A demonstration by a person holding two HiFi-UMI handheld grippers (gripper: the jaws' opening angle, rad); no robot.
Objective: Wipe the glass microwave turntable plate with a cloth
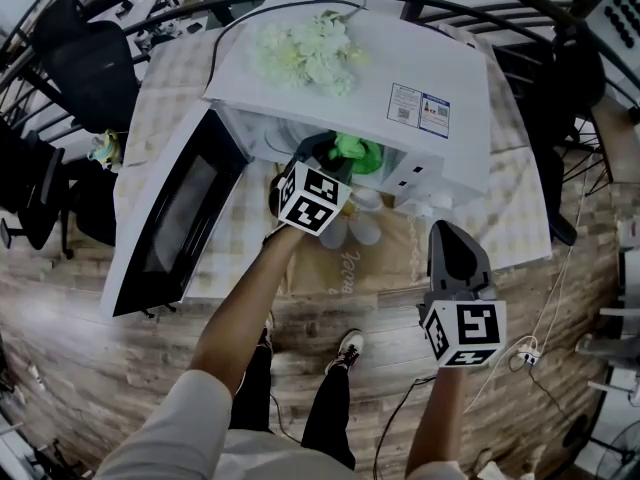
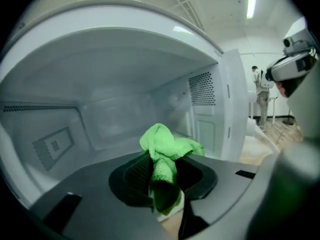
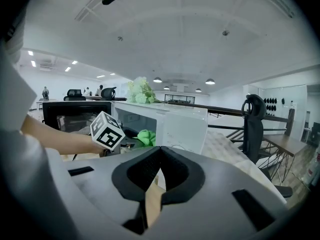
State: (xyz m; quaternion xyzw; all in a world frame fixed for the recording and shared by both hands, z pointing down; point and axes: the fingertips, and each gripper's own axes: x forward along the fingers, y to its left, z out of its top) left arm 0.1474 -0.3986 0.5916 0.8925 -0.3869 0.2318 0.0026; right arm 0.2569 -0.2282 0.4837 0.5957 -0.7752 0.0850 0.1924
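A white microwave (image 1: 400, 78) stands on a checked table with its door (image 1: 170, 218) swung open to the left. My left gripper (image 1: 330, 153) reaches into the opening, shut on a bright green cloth (image 1: 357, 153). In the left gripper view the cloth (image 2: 167, 146) bunches up out of the jaws (image 2: 162, 159) inside the pale cavity (image 2: 100, 109). The cavity floor is hazy and I cannot make out the glass plate there. My right gripper (image 1: 447, 230) hangs over the table's front edge to the right of the microwave, shut (image 3: 161, 149) with nothing in it.
White flowers (image 1: 305, 53) lie on the microwave's top. The microwave's control panel side (image 2: 205, 119) bounds the cavity on the right. Office chairs (image 1: 85, 63) stand at the far left. A white cable (image 1: 520, 353) trails on the wooden floor by the person's shoes (image 1: 350, 346).
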